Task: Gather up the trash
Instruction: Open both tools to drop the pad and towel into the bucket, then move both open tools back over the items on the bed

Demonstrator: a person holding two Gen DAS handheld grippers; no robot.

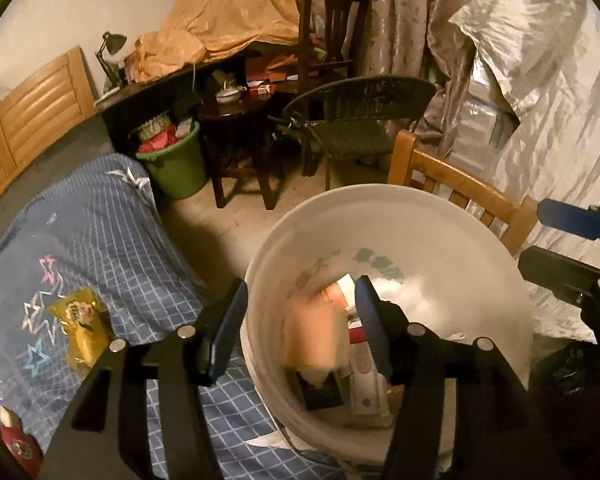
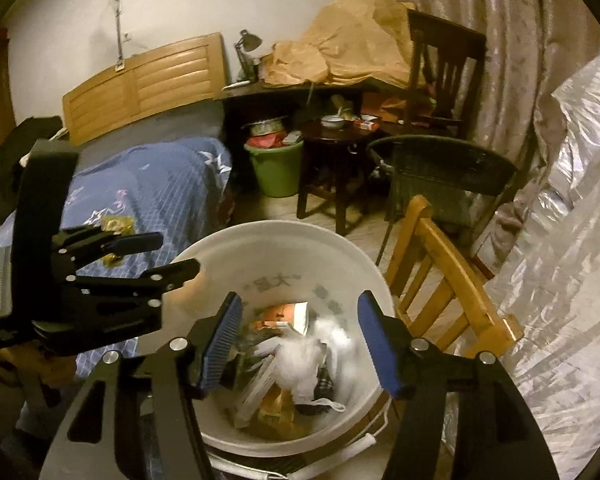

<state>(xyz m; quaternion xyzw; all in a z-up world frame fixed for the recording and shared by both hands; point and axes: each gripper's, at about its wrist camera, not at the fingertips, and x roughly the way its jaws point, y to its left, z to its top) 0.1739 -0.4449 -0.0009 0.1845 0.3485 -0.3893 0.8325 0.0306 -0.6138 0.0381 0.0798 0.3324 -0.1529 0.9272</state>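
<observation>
Cluttered bedroom — blue checked quilt point(image 1: 100, 240) beside white bucket point(image 2: 228, 436); both jaws open, empty.

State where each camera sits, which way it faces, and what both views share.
Left wrist: on the left hand-held gripper, angled down over the white bucket; open fingers show, right hand-held gripper at the right edge.
Right wrist: on the right hand-held gripper, angled down into the bucket; left hand-held gripper shows at left.
Shared: bucket, green bin, blue quilt.
</observation>
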